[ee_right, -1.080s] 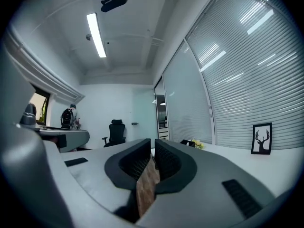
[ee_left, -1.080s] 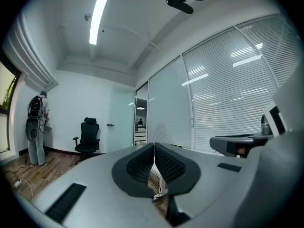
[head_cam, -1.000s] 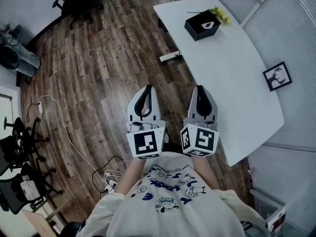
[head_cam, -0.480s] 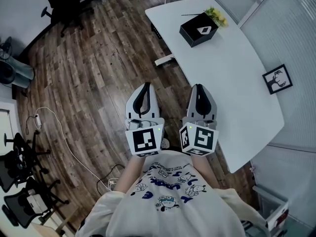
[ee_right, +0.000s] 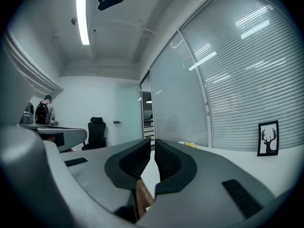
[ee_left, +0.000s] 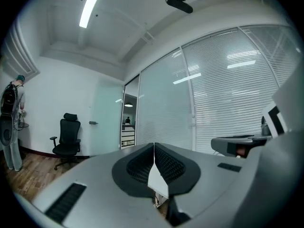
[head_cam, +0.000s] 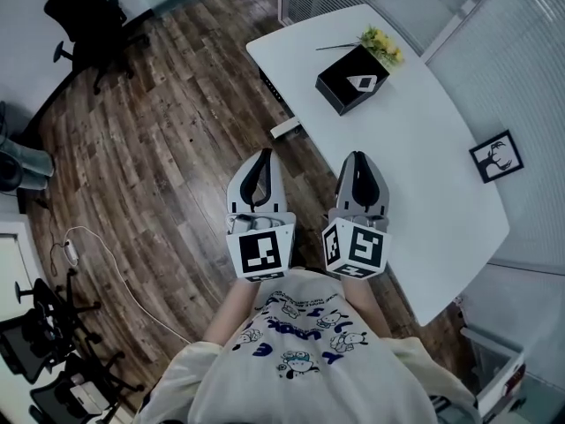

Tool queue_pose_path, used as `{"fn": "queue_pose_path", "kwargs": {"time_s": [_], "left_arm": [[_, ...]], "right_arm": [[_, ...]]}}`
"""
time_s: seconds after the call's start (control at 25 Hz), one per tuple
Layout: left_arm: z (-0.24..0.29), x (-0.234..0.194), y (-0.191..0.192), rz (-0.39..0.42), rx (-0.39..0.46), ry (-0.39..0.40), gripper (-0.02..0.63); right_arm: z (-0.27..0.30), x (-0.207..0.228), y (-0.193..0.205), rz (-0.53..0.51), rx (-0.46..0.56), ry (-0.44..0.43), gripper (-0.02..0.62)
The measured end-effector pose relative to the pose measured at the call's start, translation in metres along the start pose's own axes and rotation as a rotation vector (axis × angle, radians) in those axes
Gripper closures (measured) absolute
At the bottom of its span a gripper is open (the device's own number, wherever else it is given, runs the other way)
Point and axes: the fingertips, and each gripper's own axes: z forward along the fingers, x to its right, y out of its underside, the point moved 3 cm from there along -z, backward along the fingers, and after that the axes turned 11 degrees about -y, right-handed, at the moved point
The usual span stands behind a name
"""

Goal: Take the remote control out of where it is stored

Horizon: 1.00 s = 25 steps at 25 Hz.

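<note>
No remote control shows in any view. A shut black box (head_cam: 353, 79) with a white diamond mark lies on the far part of the white table (head_cam: 424, 166); its contents are hidden. My left gripper (head_cam: 257, 159) and right gripper (head_cam: 357, 159) are held side by side in front of the person's chest, pointing level towards the table. The left is over the wooden floor, the right at the table's near edge. Both are well short of the box. The left gripper (ee_left: 154, 145) is shut and empty. The right gripper (ee_right: 153, 141) is shut too, with nothing between its fingers.
Yellow flowers (head_cam: 380, 42) lie beyond the box. A framed deer picture (head_cam: 494, 155) stands at the table's right edge, against glass walls with blinds. A black office chair (head_cam: 84, 16) is at the far left. A white cable (head_cam: 97, 254) and more chairs (head_cam: 44, 343) are at the left. A person (ee_left: 12, 122) stands far off.
The person has walked towards the table, so the box and table sit nearer and lower in the head view. Both grippers keep their pose, still shut.
</note>
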Motion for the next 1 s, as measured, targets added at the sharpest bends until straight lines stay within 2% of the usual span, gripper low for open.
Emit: {"fn": "queue_pose_path", "kwargs": {"time_s": [0.16,0.28,0.48,0.84,1.0], "left_arm": [[0.046,-0.007,0.000,0.017,-0.013,0.049,0.588],[0.079,-0.009,-0.002,0.000,0.001,0.085,0.588],[0.117,-0.010,0.003,0.013,-0.014,0.152,0.588],[0.155,0.000,0.016,-0.037,-0.033,0.222,0.588],[0.170,0.004,0.019,-0.009,-0.069,0.239,0.588]], "right_arm": [[0.039,0.005,-0.004,-0.006,0.000,0.044,0.548],[0.063,0.013,-0.004,-0.004,0.003,0.089,0.548],[0.092,0.020,-0.002,-0.007,-0.004,0.141,0.548],[0.113,0.035,0.003,-0.007,-0.017,0.224,0.548],[0.124,0.046,-0.001,0.004,-0.024,0.244,0.547]]}}
